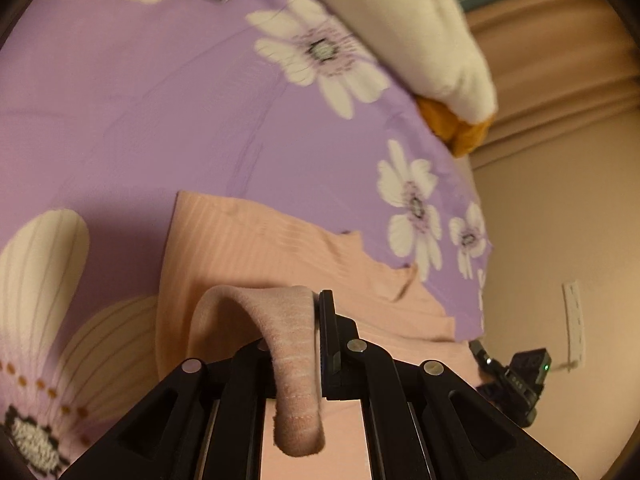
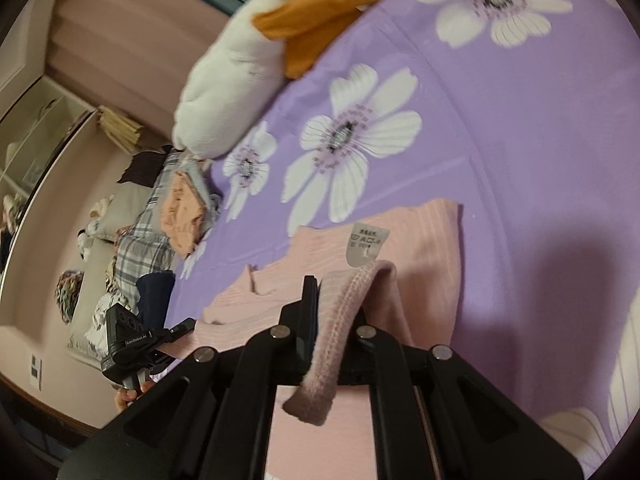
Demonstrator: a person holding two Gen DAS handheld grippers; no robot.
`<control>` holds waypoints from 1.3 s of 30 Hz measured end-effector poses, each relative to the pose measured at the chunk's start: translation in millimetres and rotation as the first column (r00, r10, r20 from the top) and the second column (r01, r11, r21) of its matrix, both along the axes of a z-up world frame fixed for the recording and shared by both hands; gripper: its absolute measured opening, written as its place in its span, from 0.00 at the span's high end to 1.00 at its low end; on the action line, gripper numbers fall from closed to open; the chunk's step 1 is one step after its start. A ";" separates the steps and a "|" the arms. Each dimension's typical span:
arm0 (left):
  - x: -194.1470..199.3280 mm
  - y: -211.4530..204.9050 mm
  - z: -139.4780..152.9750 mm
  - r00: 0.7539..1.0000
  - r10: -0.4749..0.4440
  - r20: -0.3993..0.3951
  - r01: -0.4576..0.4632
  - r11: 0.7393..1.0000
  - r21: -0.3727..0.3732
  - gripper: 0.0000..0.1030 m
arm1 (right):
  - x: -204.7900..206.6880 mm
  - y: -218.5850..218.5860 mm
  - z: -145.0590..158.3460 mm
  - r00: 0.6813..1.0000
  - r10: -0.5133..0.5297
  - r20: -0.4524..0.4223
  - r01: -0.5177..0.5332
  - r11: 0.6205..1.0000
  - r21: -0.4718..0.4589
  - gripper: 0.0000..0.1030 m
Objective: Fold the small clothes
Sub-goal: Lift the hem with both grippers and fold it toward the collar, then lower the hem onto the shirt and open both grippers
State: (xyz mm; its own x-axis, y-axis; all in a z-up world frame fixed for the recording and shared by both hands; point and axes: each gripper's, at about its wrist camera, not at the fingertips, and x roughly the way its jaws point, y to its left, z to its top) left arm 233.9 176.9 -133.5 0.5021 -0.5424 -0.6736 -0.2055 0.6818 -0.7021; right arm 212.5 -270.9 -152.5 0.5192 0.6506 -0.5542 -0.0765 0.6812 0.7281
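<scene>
A small pink ribbed garment [image 1: 256,248] lies spread on the purple flowered bedsheet [image 1: 140,100]. My left gripper [image 1: 310,300] is shut on one end of its thick waistband [image 1: 296,380], which loops up and hangs back toward the camera. My right gripper [image 2: 320,286] is shut on the other end of the waistband [image 2: 332,344]; a white care label [image 2: 368,246] sticks up beside it. The pink garment [image 2: 420,232] stretches ahead of the right fingers. The left gripper [image 2: 176,328] shows at the lower left of the right wrist view, the right gripper [image 1: 482,354] at the lower right of the left wrist view.
A white pillow [image 1: 424,40] lies over an orange cloth [image 1: 456,128] at the far side of the bed. A pile of plaid and orange clothes [image 2: 176,208] sits at the bed's end. Beyond the mattress edge are a beige wall [image 1: 560,220] and shelves [image 2: 36,132].
</scene>
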 end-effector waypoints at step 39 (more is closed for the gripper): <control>35.2 39.7 -15.0 0.979 0.110 -0.173 -0.145 0.967 -0.208 0.44 | 39.1 -30.9 2.3 0.989 -0.143 -0.039 0.145 0.988 0.050 0.56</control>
State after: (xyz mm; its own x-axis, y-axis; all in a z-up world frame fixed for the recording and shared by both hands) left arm 269.1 216.6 -148.5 0.4729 -0.6233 -0.6227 -0.4017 0.4765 -0.7820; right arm 251.6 -301.8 -150.2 0.5907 0.5988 -0.5409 0.0462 0.6442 0.7635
